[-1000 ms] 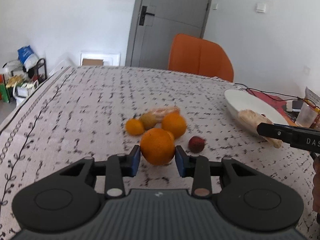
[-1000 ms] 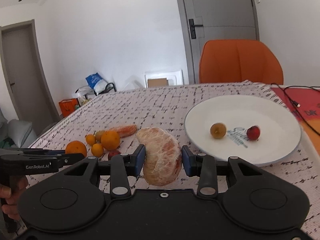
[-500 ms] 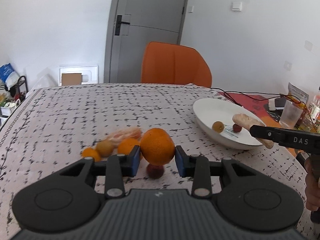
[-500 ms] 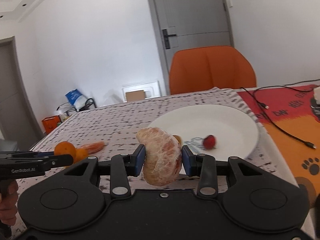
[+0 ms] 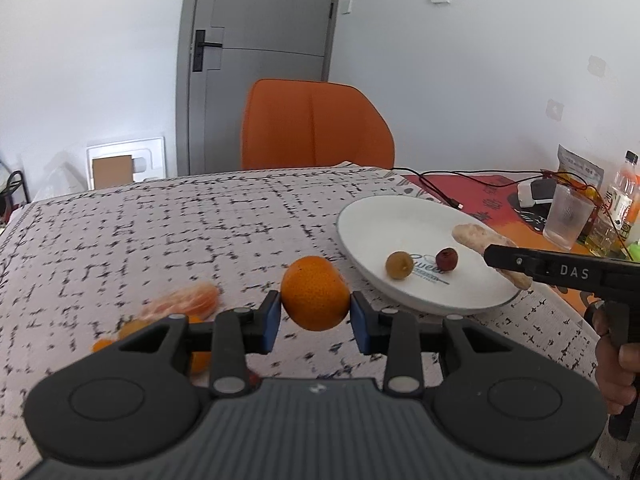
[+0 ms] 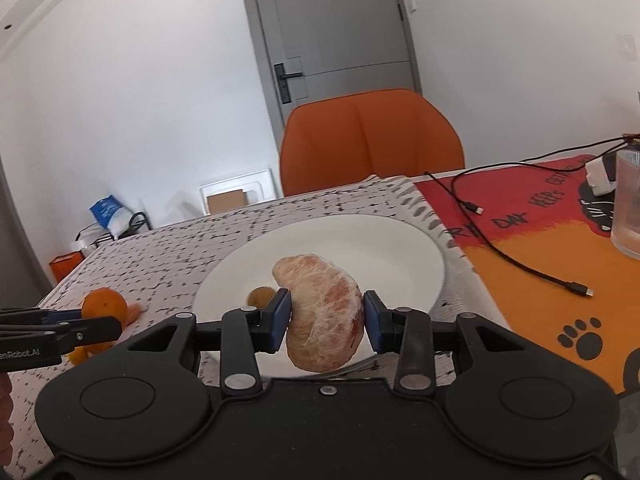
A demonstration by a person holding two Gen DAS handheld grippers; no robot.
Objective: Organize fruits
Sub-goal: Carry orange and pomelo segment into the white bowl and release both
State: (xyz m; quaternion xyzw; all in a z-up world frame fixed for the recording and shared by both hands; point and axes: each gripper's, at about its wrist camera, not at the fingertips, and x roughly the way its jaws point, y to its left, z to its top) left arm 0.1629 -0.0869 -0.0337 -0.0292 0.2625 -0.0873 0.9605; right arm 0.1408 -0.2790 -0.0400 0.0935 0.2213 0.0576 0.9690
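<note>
While both loads are nearing the round white plate [image 5: 424, 216] at frame right, the left gripper [image 5: 315, 316] is clamping a round orange [image 5: 314, 293] and the right gripper [image 6: 325, 316] is pinching a peeled pomelo segment [image 6: 323, 312], nearly deliverable.

Both grippers are showing matte black bodies: the left gripper [image 5: 315, 316] and right gripper [image 6: 325, 320] are wearing blue pads on 2 fingers, with 2 silver screws behind them and 2 round discs.

The orange [image 5: 315, 293] has risen toward the plate [image 5: 360, 216]; the pomelo segment [image 6: 325, 314] moved over it.
</note>
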